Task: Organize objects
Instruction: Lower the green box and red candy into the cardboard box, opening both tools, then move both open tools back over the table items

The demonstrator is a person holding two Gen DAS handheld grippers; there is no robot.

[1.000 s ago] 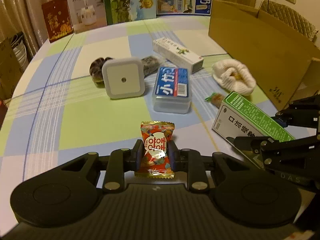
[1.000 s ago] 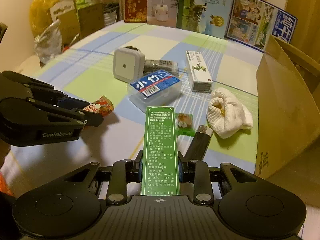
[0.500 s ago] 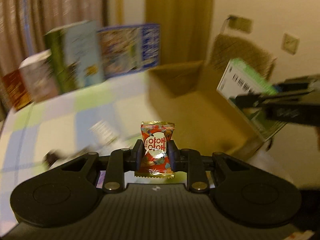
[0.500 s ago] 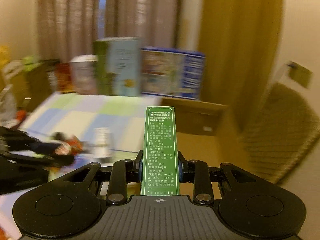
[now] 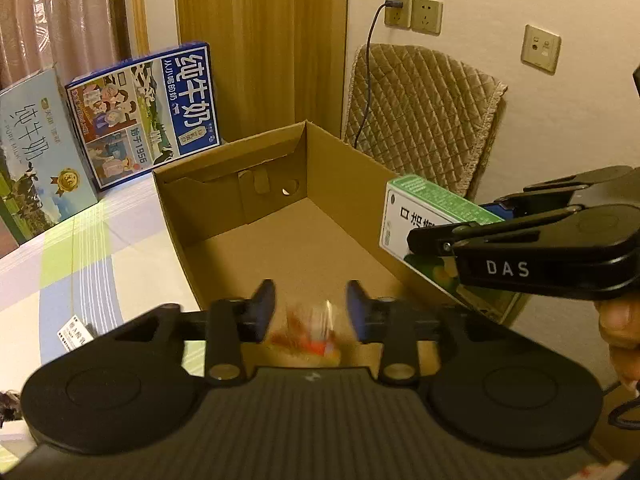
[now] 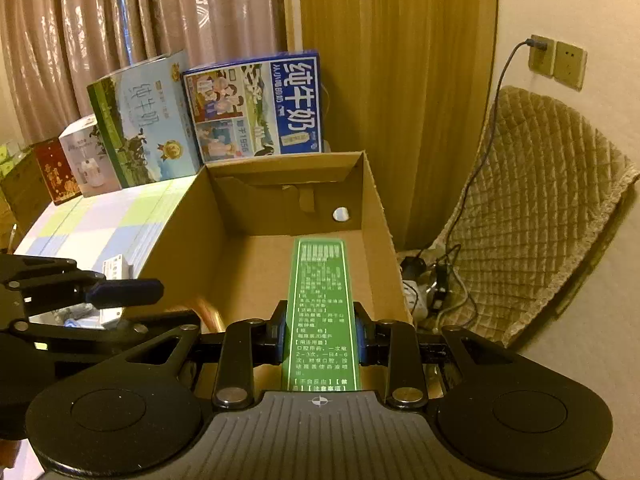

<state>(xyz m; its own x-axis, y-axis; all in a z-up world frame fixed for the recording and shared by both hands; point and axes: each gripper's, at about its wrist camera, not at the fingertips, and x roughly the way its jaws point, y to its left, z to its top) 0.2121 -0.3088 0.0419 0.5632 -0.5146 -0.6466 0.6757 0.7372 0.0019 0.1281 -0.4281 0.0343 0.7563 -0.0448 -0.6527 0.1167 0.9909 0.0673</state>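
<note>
The green carton [image 6: 322, 312], light and stiff, is pinched across its narrow sides by the right tool [image 6: 320, 340] above the open cardboard box [image 6: 372, 216], while the left tool [image 5: 310, 304] stands spread, a blurred candy wrapper [image 5: 310, 330] loose between its fingers.

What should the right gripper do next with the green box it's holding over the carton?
Probably lower it slightly and open the jaws. The right gripper is shut on the green box, which already points into the open cardboard carton. The left gripper is open, with the candy a blur between its fingers, apparently dropping in.
</note>
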